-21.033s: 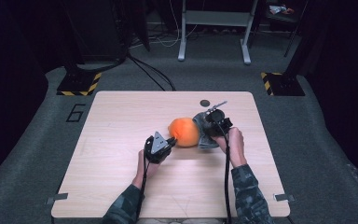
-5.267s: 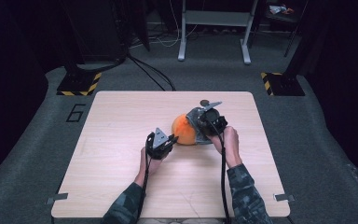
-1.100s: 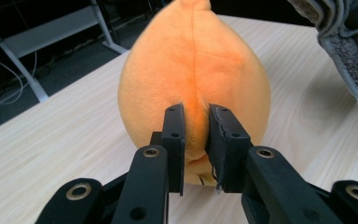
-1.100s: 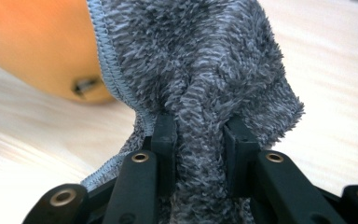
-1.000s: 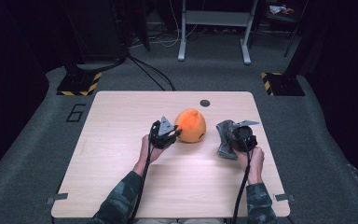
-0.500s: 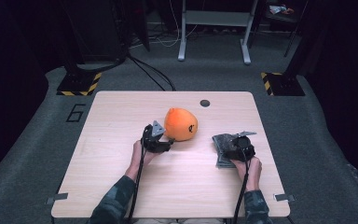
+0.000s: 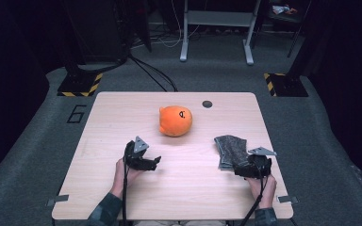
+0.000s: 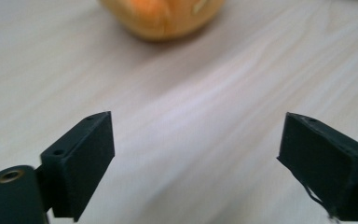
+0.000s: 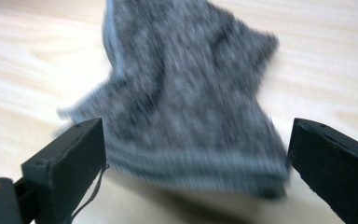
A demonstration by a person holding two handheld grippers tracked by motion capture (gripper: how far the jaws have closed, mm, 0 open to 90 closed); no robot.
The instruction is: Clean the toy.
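From the high view, your left gripper (image 7: pixel 154 161) has let the orange plush toy (image 7: pixel 175 120) go: half a second ago it sat against the toy, and now it is drawn back toward the table's (image 7: pixel 122 197) near edge, well apart from the toy, which rests by itself toward the far edge, near a small dark disc (image 7: pixel 207 104). Your right gripper (image 7: pixel 238 170) has come back too, with the grey knitted cloth (image 7: pixel 230 148) lying in front of it toward the right edge.

In the left gripper view, your jaws have just been opening and stand wide with bare tabletop (image 8: pixel 205 121) between them; the toy (image 8: pixel 161 16) is farther off.

In the right gripper view, the jaws have likewise been opening; the cloth (image 9: pixel 186 107) lies between them, blurred, with neither pad pressing it.
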